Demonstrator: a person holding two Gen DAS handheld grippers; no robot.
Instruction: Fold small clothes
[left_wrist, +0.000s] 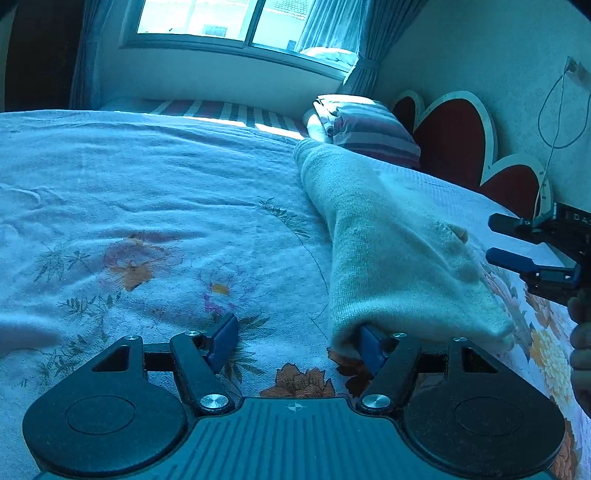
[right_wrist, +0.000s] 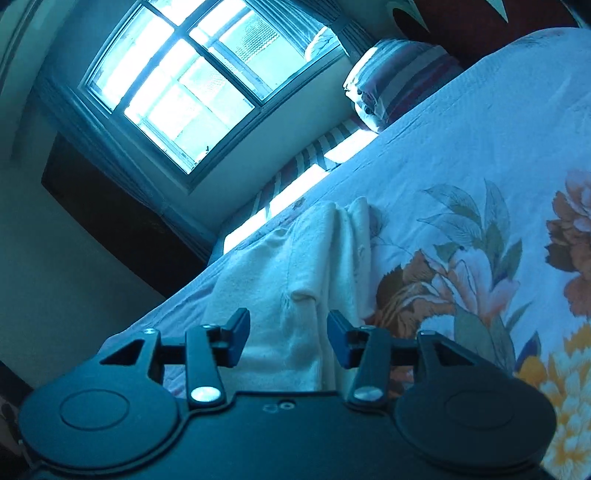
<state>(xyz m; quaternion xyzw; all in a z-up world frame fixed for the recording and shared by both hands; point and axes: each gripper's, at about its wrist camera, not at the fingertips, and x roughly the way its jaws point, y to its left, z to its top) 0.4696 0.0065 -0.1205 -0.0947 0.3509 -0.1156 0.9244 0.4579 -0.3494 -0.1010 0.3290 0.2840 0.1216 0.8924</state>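
A small pale knit garment (left_wrist: 388, 243) lies in a long folded strip on the floral bedspread (left_wrist: 147, 206). My left gripper (left_wrist: 295, 343) is open just above the bed; the garment's near end drapes over its right finger (left_wrist: 371, 347). My right gripper (right_wrist: 286, 338) is open with its jaws astride the garment's other end (right_wrist: 295, 280), not closed on it. The right gripper also shows in the left wrist view (left_wrist: 496, 240) at the right edge, open beside the garment.
A striped pillow (left_wrist: 369, 125) and folded bedding lie at the head of the bed by a red heart-shaped headboard (left_wrist: 454, 136). A window (right_wrist: 184, 85) with curtains lies beyond the far side. A cable (left_wrist: 554, 122) hangs on the wall.
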